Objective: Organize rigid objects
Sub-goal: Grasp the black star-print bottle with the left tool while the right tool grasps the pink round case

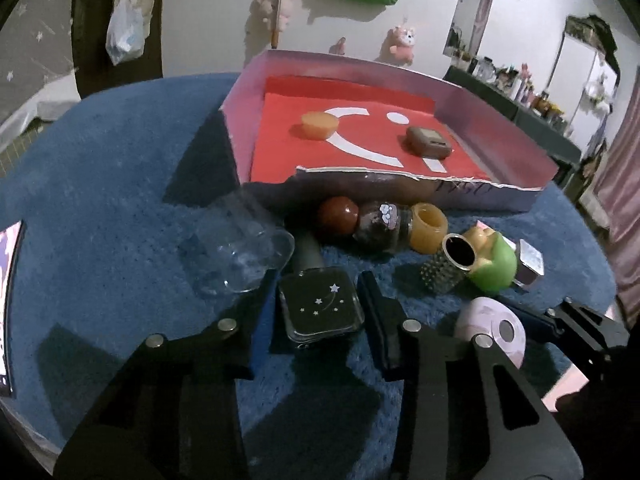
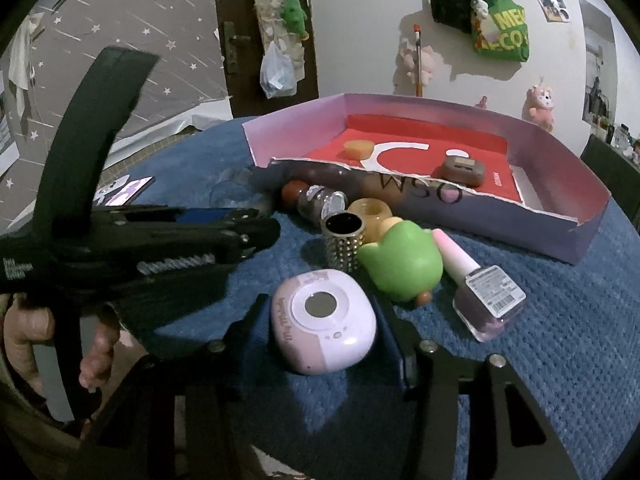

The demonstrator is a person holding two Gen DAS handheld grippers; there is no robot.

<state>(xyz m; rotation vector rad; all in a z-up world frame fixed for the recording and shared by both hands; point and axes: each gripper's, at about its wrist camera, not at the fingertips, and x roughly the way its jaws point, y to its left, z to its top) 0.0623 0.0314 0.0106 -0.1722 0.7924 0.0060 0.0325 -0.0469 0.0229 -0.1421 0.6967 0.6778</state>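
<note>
A round table [image 1: 100, 168] covered in blue fuzzy cloth is filling both views. Toward its far side a shallow cardboard box [image 1: 480, 120] with a red lining is sitting, its near wall torn. Inside it, well apart, an orange stopper-shaped piece [image 1: 318, 124] and a brown rounded case [image 1: 428, 142] are lying on the red floor.

Just in front of the torn wall a cluster of small things is crowding together: a clear glass tumbler [image 1: 240, 252] lying on its side, a small dark jar with a red-brown round cap [image 1: 372, 220], a yellow-orange ring-shaped holder [image 1: 428, 228], a studded metal cylinder [image 1: 444, 268] tipped over, a green and yellow toy [image 1: 492, 264], and a pale pink nail polish bottle [image 2: 480, 296] lying beside the toy.

The left hand-held gripper [image 1: 320, 312] is closing its blue-padded fingers around a square glass bottle with white stars [image 1: 320, 306], which is lying near the table's front edge; the pads are sitting right at its sides, seemingly clamped on it.

The right hand-held gripper [image 2: 324, 332] is clamping a rounded pink case with a grey disc [image 2: 324, 324], resting on the cloth, between its pads. A person's hand [image 2: 28, 336] is gripping the left tool's handle.
</note>
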